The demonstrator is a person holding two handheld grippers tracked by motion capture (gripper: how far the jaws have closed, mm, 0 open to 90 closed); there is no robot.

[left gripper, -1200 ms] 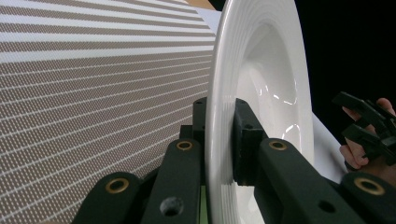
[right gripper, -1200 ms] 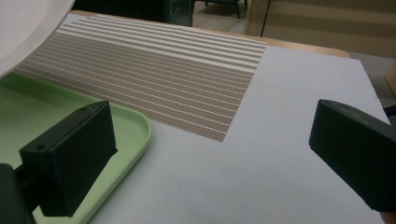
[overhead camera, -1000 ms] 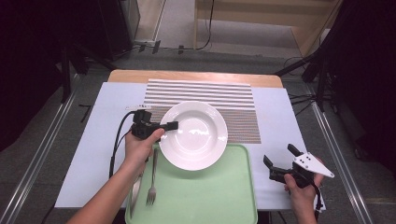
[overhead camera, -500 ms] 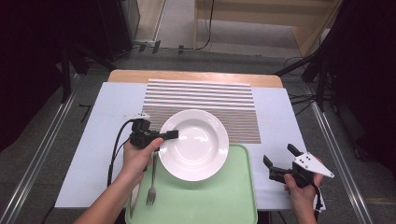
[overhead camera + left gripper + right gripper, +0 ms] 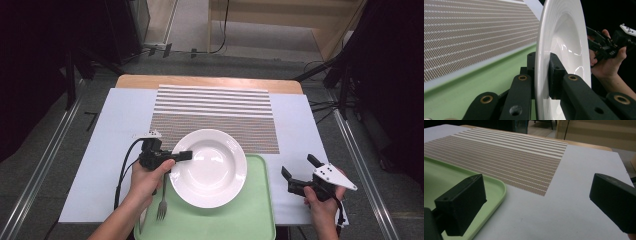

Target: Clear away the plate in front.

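Since a second ago the plate (image 5: 208,167) has come off the striped mat (image 5: 215,112) toward the green tray (image 5: 250,220), now mostly over it. Left hand-held gripper (image 5: 183,155) clamps its left rim; right hand-held gripper (image 5: 298,174) waits apart, jaws wide. Fork (image 5: 162,202) beside; whether the plate rests or hovers is unclear.

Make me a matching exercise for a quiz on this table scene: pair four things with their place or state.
Things:
1. white plate
2. fork
3. right gripper
4. striped placemat

Place or state:
A. open, holding nothing, right of the tray
B. lies flat on the pale sheet beyond the tray
C. rim clamped by the left gripper
D. on the green tray, left of the plate

Pairs: 1-C, 2-D, 3-A, 4-B
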